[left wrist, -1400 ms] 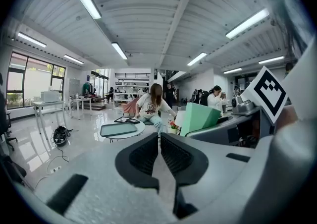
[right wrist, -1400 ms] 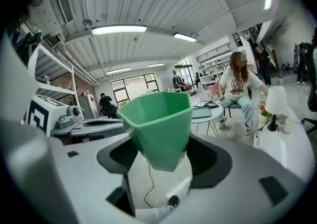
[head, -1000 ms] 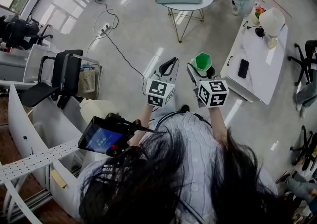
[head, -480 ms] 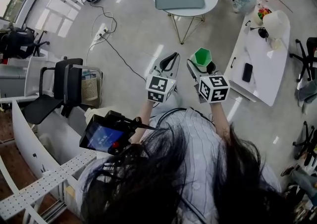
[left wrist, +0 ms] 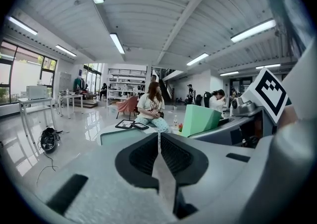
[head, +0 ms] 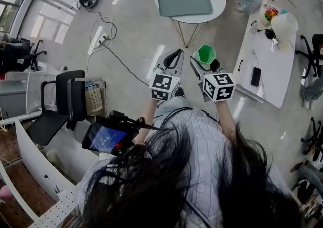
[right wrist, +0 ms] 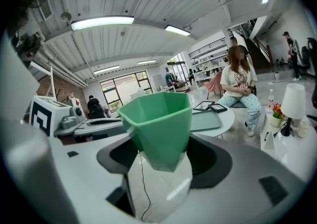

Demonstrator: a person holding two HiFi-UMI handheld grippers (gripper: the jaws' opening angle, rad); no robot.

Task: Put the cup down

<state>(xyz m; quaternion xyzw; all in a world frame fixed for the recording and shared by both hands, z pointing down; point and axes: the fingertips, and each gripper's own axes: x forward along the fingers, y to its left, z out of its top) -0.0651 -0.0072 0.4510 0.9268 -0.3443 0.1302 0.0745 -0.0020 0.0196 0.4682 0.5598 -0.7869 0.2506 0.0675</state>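
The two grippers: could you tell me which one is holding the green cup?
The right gripper: its fingers clamp the green cup. The left gripper is shut on nothing.

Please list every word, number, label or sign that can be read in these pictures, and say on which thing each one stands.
No words or numbers can be read anywhere.
marker cubes: black-and-white square patterns only, no letters.
blue screen: its content is too small and blurred to read.
green cup: plain, no label visible.
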